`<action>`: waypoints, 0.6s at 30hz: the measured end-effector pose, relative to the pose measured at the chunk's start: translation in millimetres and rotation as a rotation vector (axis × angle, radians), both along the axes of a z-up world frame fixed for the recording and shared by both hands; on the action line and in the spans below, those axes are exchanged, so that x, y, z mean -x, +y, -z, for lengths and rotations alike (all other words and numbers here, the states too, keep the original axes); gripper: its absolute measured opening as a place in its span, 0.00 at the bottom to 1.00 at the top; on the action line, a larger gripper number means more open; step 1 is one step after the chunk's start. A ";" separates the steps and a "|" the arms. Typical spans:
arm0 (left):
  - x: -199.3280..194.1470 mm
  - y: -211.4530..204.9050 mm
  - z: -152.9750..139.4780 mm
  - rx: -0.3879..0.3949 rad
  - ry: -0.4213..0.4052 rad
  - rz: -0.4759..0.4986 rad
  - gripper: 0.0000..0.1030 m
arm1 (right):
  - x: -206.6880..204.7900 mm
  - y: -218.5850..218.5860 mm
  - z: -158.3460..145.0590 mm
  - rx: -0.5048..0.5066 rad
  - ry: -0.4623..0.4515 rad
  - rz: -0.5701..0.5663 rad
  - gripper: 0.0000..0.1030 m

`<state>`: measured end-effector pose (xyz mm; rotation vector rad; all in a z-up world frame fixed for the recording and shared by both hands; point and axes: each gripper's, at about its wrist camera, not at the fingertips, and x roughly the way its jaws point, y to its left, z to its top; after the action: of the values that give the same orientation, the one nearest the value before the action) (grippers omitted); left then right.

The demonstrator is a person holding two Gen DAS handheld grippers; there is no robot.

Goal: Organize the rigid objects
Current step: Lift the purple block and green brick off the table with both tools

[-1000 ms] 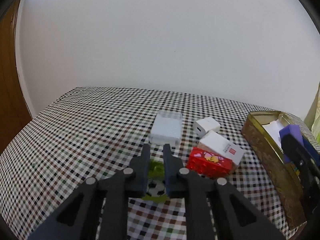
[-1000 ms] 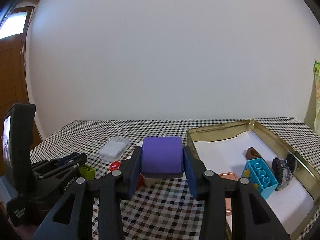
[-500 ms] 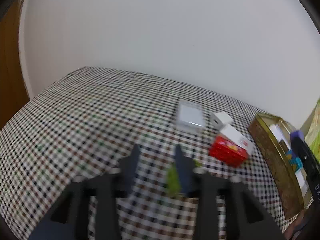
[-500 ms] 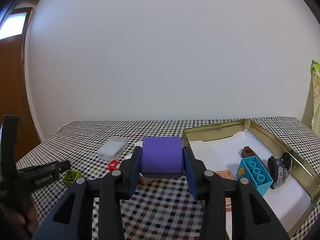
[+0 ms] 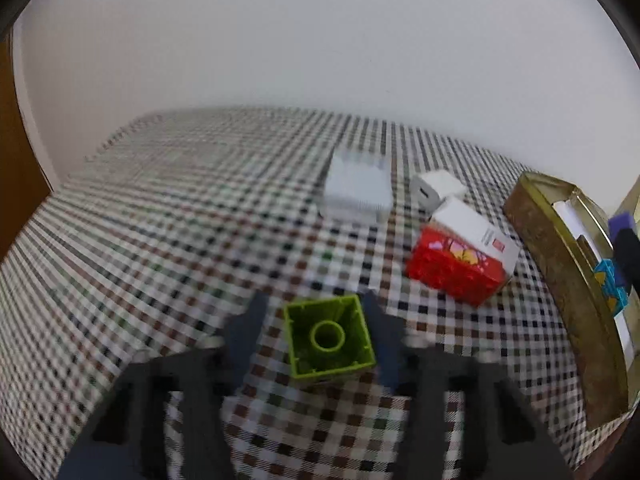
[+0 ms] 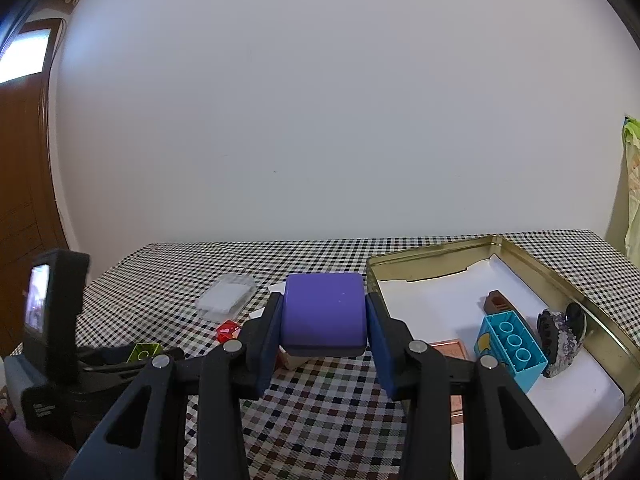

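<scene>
- 2 black two-finger grippers work above a table under a small-checked cloth (image 5: 168, 216).
- Left gripper (image 5: 314, 320) is closing around a lime-green hollow plastic building block (image 5: 329, 336), open underside up with a round tube in its middle; its right finger looks against the block, while a gap shows at the left finger.
- Right gripper (image 6: 325, 320) is clenched on a smooth purple rounded-corner box (image 6: 324, 314), held above the cloth just left of a gold metal tin (image 6: 568, 276).
- Lined with white paper, the tin holds a turquoise studded brick (image 6: 510, 346).
- Beyond the green block lie a red glossy carton (image 5: 454, 270), a white cardboard box (image 5: 476, 232) and a clear ribbed plastic case (image 5: 356, 190).
</scene>
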<state>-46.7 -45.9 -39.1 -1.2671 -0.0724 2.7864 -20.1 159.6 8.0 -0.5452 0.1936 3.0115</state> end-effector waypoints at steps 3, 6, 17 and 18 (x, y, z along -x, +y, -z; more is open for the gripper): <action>2.8 -6.2 4.8 -0.047 -0.026 -0.011 0.29 | 0.4 -0.1 0.0 0.002 -0.005 -0.002 0.42; 0.9 -5.3 5.3 -0.041 -0.022 -0.006 0.29 | -0.9 1.0 -0.5 0.009 0.000 -0.007 0.42; -35.2 41.4 -29.3 -0.014 0.146 0.061 0.29 | -15.3 28.6 -6.4 0.054 0.073 0.001 0.42; -39.7 46.1 -32.7 -0.009 0.157 0.065 0.29 | -17.9 33.2 -6.5 0.058 0.080 0.008 0.42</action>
<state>-7.1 0.2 -6.4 -1.0251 -0.0330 2.8140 -2.1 192.8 14.5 -0.4284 0.2881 3.0305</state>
